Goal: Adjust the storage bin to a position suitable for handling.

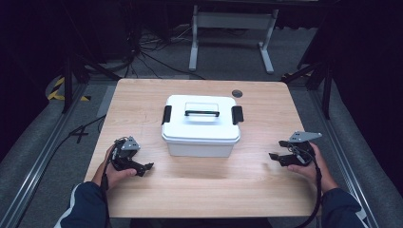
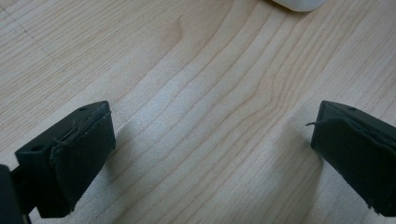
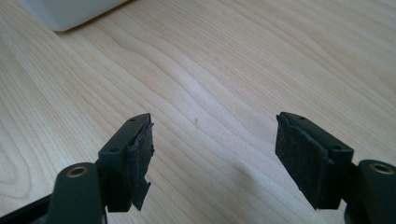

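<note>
Squarely in the middle of the tabletop (image 1: 142, 190) stands a white storage box (image 1: 200, 137), lid on, with a black carry handle (image 1: 202, 113) lying flat across the top and a black latch at each short end: the left latch (image 1: 166, 114) and the right latch (image 1: 237, 115). Both latches look folded down against the box sides, so the box reads as shut.

Judging from that, the step in hand is the approach to the box, most likely to free the latches or take the handle. To do it well, each gripper should come in level toward its own end, with its fingers lined up so one pad goes under the lower lip of the latch; a pull outward and up should then release it. Working both ends evenly would keep the light box from sliding or tipping on the smooth wood.

On either side, well apart from the box, the left gripper (image 1: 145, 167) and the right gripper (image 1: 277, 149) sit low over the tabletop, each pointing inward. In the left gripper view the fingers (image 2: 74, 154) are spread wide with bare wood between them and a white corner of the box at the top edge. In the right gripper view the fingers (image 3: 135, 158) are likewise parted, holding nothing and touching nothing.
</note>
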